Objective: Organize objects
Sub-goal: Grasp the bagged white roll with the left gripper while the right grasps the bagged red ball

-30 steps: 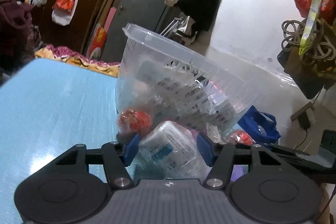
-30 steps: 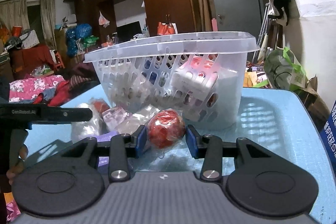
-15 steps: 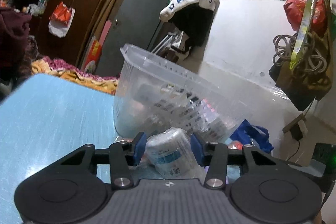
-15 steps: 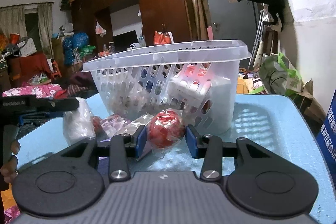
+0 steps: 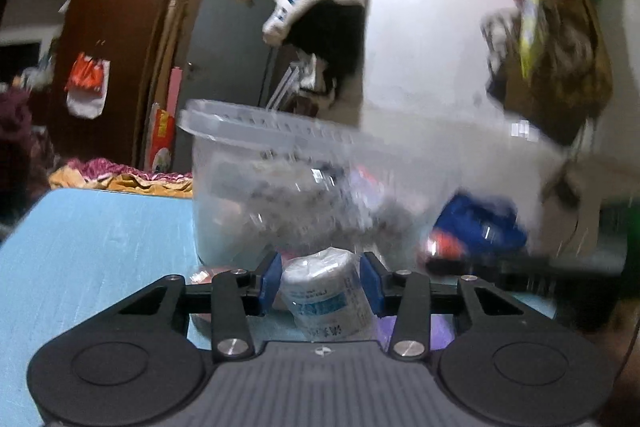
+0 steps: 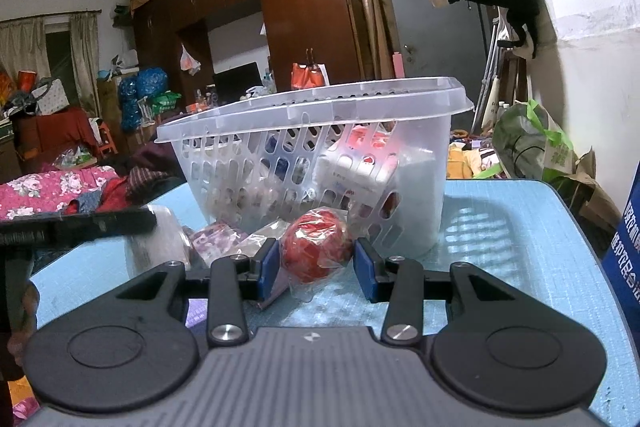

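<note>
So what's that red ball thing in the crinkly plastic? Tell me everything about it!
The red ball is round and looks like it is wrapped in clear, crinkly film that bunches out below it. It sits between the blue pads of the right gripper, which look closed against its sides. It is just in front of the clear plastic basket, above the blue table, with other wrapped packets beside it on the left. What it is under the wrap can't be told.

My left gripper (image 5: pixel 322 281) now closes on the white wrapped roll (image 5: pixel 328 293), lifting it off the counter (image 5: pixel 92 239); my right gripper (image 6: pixel 316 263) raises the red wrapped ball (image 6: pixel 316 251) slightly.
</note>
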Demonstrator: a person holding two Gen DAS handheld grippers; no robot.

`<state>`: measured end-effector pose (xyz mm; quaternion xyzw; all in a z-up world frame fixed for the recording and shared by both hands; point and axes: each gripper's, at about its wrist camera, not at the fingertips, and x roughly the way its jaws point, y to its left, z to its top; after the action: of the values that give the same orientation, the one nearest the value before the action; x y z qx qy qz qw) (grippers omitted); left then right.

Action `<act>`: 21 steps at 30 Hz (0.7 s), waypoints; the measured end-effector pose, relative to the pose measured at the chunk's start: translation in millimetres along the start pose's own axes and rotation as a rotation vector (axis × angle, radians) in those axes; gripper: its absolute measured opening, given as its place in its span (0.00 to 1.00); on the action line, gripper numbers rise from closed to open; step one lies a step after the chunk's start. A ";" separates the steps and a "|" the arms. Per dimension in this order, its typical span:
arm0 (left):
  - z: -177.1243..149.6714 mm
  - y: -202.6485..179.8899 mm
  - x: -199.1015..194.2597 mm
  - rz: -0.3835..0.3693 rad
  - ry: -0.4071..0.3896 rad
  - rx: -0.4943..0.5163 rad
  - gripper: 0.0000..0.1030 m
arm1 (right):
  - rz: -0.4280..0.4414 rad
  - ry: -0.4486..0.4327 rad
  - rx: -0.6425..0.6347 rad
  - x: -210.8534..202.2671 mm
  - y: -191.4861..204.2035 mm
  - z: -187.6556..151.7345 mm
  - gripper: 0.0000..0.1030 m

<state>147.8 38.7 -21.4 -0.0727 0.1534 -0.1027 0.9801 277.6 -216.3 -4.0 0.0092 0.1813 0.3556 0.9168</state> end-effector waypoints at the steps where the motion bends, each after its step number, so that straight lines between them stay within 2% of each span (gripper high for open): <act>1: -2.2 -5.4 0.3 0.005 -0.004 0.028 0.49 | -0.001 0.000 -0.001 -0.2 0.3 -0.4 0.43; 2: -4.5 -8.7 0.9 0.006 0.005 0.049 0.51 | -0.001 0.000 -0.001 -0.3 0.5 -0.7 0.43; 4: -8.2 -13.6 6.7 -0.017 0.045 0.068 0.63 | -0.001 0.000 0.001 -0.1 0.6 -0.7 0.43; 5: -10.6 -14.6 9.1 -0.021 0.053 0.070 0.64 | 0.000 0.001 0.001 0.0 0.6 -0.8 0.43; 6: -13.0 -15.1 11.4 -0.020 0.060 0.070 0.62 | 0.001 0.001 0.002 -0.3 1.2 -1.2 0.43; 8: -15.6 -13.7 11.3 -0.034 0.051 0.054 0.47 | 0.001 0.000 0.001 0.0 0.6 -0.8 0.43; 11: -12.8 -14.2 2.9 0.011 0.014 0.075 0.45 | -0.005 -0.009 0.006 -1.9 0.6 -1.2 0.43; 13: -7.4 -12.4 -8.5 -0.011 -0.028 0.053 0.45 | 0.007 -0.024 0.015 -10.6 -1.1 0.2 0.43; 15: 9.1 -7.6 -22.9 -0.039 -0.084 0.033 0.45 | 0.006 -0.067 0.016 -28.1 0.5 5.4 0.43; 17: 36.1 -6.8 -32.1 -0.028 -0.142 0.044 0.45 | 0.035 -0.147 0.011 -52.6 6.6 23.0 0.43; 19: 72.9 -5.7 -28.6 -0.040 -0.163 0.040 0.45 | 0.036 -0.207 -0.041 -63.5 17.8 52.4 0.43; 21: 108.8 -1.4 -12.0 -0.053 -0.163 0.027 0.46 | 0.016 -0.220 -0.104 -55.9 27.2 87.0 0.43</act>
<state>170.7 52.0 84.8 -0.0716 0.0699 -0.1244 0.9872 251.3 -222.9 99.5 0.0020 0.0611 0.3685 0.9276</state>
